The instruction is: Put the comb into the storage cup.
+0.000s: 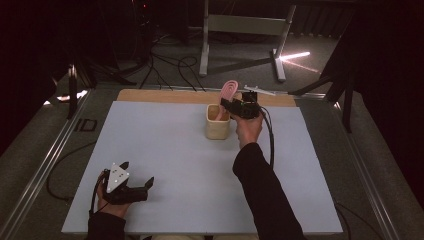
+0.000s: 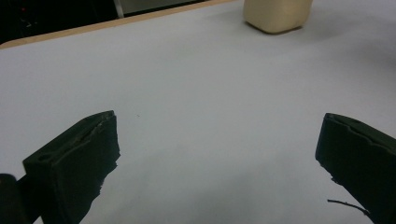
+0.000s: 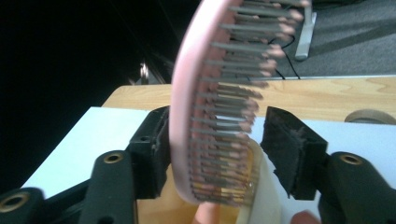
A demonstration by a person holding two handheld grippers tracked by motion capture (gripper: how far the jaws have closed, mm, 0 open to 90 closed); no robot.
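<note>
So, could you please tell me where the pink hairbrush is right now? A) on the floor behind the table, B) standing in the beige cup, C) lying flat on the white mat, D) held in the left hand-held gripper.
B: the pink hairbrush stands handle-down in the beige cup, its bristled head rising between the open jaws of the right hand-held gripper.

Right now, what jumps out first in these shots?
The pink hairbrush standing handle-down in the beige cup at the far middle of the white table. The right gripper is at it, its jaws either side of the brush head, with a gap at the bristle side. The left gripper rests open at the near left corner, nothing between its jaws.
</note>
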